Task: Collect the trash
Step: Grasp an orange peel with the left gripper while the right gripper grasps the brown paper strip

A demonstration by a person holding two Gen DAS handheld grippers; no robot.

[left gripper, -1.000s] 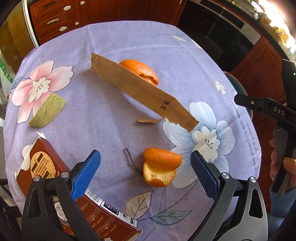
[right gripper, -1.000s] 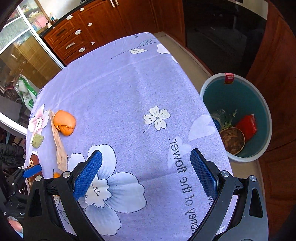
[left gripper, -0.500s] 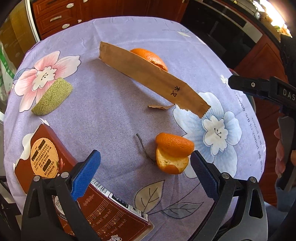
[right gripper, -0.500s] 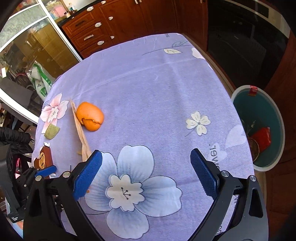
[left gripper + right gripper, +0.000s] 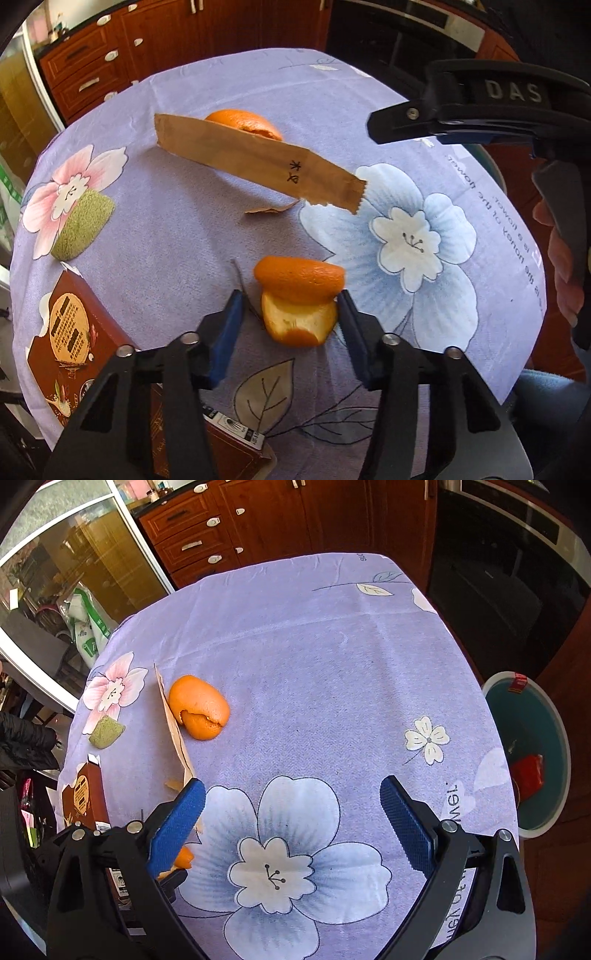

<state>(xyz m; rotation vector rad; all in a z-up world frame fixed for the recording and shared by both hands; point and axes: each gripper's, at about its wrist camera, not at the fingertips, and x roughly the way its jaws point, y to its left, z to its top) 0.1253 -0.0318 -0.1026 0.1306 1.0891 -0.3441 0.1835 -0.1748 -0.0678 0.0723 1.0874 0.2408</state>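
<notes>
The left gripper (image 5: 290, 314) has just been closing: its jaws, spread wide a moment earlier, are now drawn in around the near orange peel (image 5: 299, 301), which lies between the blue pads (image 5: 349, 325). The right-hand pad appears to touch the peel, while a small gap is seen at the left-hand pad, so a firm pinch cannot yet be confirmed. The peel is still resting on the purple floral tablecloth (image 5: 177, 229).

The right gripper (image 5: 291, 812) is held spread and empty over the large blue flower print. Farther off, a brown paper strip (image 5: 255, 162), a second orange peel (image 5: 199, 707), a green rind piece (image 5: 83, 225) and a brown carton (image 5: 70, 332) remain uncollected. The teal bin (image 5: 554, 746) stands on the floor at the far right, well apart, so a lift and carry is judged the next need.
</notes>
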